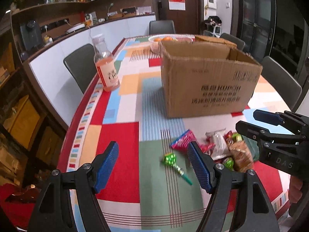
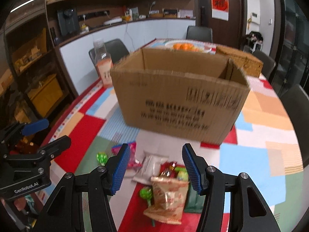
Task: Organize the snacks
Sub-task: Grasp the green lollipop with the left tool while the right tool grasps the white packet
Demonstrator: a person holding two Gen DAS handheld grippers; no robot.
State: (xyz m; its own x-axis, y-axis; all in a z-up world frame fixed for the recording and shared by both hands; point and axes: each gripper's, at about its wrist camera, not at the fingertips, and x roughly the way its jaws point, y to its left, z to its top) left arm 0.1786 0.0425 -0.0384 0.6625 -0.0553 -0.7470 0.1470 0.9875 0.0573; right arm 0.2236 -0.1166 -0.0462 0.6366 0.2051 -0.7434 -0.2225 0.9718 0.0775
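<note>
"GenRobot.AI" reads on the left gripper and "DAS" on the right gripper, while the corrugated cardboard box's black print is too blurred to read. Both grippers hang spread and empty over the snack packets, heaped on the patchwork-clothed worktop before the box, a green foil lollipop just beside.
</note>
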